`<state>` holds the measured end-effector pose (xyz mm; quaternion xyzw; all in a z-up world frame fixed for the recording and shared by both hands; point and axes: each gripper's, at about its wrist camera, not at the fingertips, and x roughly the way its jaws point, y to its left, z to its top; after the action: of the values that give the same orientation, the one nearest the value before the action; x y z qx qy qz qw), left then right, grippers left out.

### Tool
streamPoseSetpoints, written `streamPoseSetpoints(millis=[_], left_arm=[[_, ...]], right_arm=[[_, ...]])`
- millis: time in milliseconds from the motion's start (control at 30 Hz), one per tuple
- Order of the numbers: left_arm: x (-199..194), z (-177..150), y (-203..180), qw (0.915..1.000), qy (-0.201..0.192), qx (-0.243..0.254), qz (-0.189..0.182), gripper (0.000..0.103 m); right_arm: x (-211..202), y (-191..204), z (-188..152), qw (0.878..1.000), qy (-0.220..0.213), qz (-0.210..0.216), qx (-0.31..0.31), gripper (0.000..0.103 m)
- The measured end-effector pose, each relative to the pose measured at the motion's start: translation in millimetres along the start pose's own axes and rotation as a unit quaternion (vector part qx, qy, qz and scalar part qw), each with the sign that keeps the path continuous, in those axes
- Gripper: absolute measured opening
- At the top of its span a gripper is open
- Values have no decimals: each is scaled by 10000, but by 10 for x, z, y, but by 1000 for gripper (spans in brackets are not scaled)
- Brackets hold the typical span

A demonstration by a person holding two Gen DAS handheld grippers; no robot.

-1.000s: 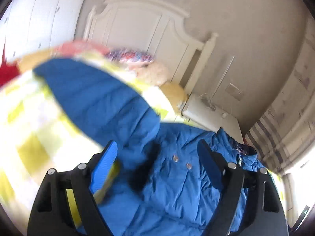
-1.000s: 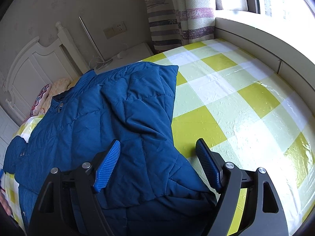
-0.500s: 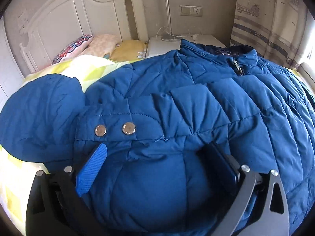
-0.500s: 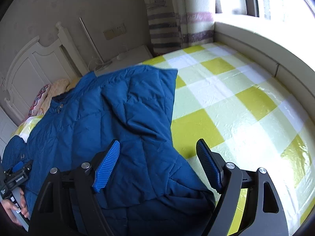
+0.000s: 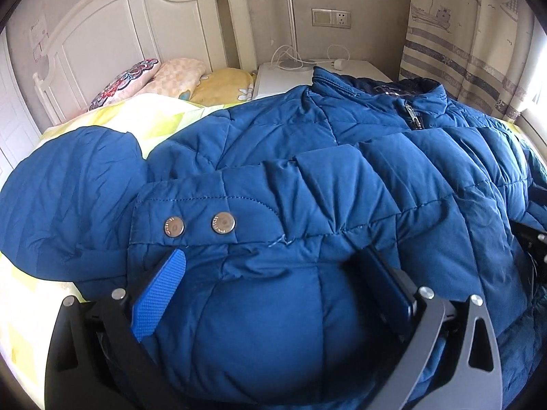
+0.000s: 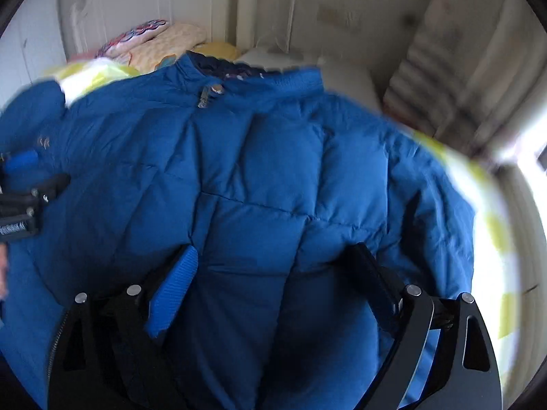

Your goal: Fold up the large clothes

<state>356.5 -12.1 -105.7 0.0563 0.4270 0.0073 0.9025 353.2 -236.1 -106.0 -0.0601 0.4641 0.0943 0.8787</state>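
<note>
Your left gripper [image 5: 273, 273], jaws spread, has dropped the snap-buttoned sleeve [image 5: 259, 212] across the blue down jacket [image 5: 427, 171]; your right gripper [image 6: 273, 273], swung over from the jacket's 3 o'clock edge, is opening astride the padding, pinching nothing. One sleeve folded in.

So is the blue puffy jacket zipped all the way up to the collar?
Yes, the zipper pull sits right at the collar of the blue puffer jacket, with the front closed below it.

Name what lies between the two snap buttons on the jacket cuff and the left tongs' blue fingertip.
Only the blue jacket: a short strip of quilted fabric separates the snap buttons from the fingertip, as the left wrist view shows.
</note>
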Motion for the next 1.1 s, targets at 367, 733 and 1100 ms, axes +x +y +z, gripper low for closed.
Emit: streamPoseSetpoints(millis=[367, 733, 1100], left_arm=[[9, -2, -1, 10000, 19, 11, 10, 101], [13, -4, 8, 10000, 23, -3, -11, 101], [3, -9, 10, 10000, 20, -23, -41, 101]], right_arm=[[88, -422, 535, 9928, -511, -579, 914, 88], [-80, -181, 128, 9956, -305, -748, 483, 97], [-473, 7, -374, 9945, -271, -735, 692, 98]])
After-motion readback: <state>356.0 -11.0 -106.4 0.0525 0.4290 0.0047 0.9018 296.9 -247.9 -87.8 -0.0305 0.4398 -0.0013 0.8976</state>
